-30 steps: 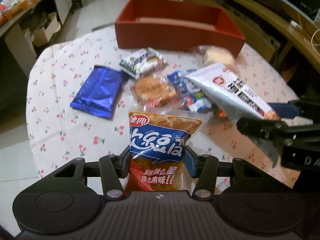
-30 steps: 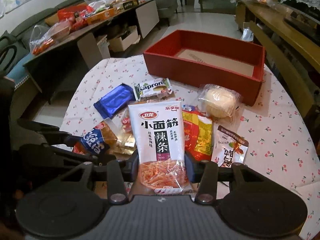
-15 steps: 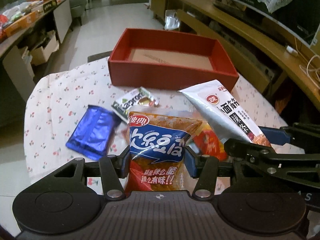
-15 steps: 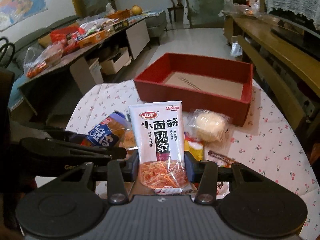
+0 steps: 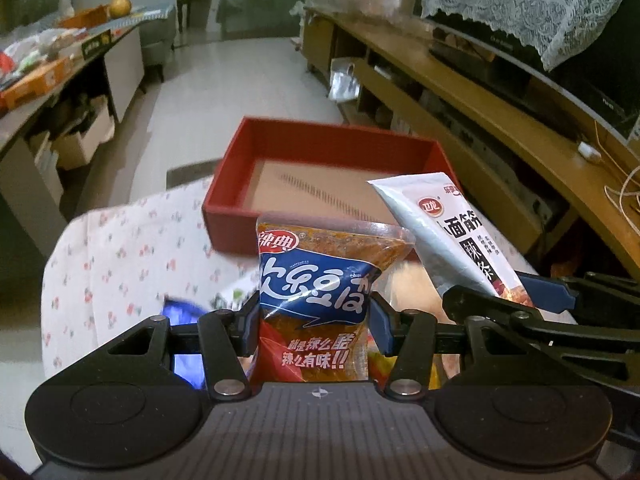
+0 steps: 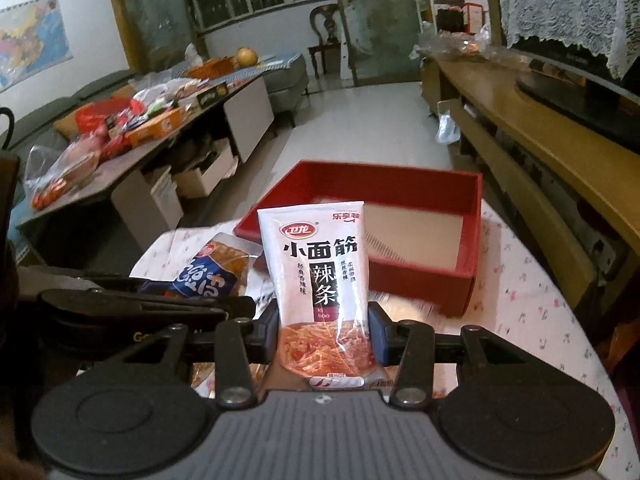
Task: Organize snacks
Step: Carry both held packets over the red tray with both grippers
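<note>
The left gripper (image 5: 314,316) pinches a blue-and-red snack pouch (image 5: 320,292), the right gripper (image 6: 324,332) a white latiao packet (image 6: 316,272); both light, crinkly and slippery, held low, near the red box (image 6: 400,188).

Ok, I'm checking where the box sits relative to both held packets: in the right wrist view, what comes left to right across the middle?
Left gripper holding the blue-and-orange snack packet → white spicy-strip packet clamped in the right gripper → red box.
</note>
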Demonstrator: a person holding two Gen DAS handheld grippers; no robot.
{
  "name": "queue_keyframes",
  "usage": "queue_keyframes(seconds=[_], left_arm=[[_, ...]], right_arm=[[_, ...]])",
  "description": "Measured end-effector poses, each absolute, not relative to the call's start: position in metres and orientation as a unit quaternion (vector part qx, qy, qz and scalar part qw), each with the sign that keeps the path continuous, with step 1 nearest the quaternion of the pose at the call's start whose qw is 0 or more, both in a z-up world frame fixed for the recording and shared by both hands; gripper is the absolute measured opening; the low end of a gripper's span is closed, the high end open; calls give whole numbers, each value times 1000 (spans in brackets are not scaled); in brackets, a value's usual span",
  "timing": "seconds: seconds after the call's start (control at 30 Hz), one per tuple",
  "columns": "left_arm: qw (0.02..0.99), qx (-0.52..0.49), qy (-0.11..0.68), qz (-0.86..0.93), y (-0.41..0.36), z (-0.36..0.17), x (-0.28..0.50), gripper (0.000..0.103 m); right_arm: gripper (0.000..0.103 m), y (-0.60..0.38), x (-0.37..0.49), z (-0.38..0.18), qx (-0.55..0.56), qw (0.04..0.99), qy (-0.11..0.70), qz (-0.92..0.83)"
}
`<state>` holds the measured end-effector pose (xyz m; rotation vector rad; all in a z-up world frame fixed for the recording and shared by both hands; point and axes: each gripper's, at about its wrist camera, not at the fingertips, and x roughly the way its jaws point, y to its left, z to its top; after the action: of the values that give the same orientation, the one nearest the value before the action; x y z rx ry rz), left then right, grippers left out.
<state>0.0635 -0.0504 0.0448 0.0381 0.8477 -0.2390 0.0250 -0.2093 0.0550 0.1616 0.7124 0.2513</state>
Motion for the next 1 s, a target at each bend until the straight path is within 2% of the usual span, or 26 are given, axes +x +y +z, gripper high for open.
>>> queue_keyframes(seconds=[0.63,1.0], left_arm=[[919,28,379,-105,-84,53,167,59],[912,39,398,-88,-94,10,230,58]], right_arm=[[55,-235,136,59,87,937,327,87],[55,-238,208,15,80,926,361,74]])
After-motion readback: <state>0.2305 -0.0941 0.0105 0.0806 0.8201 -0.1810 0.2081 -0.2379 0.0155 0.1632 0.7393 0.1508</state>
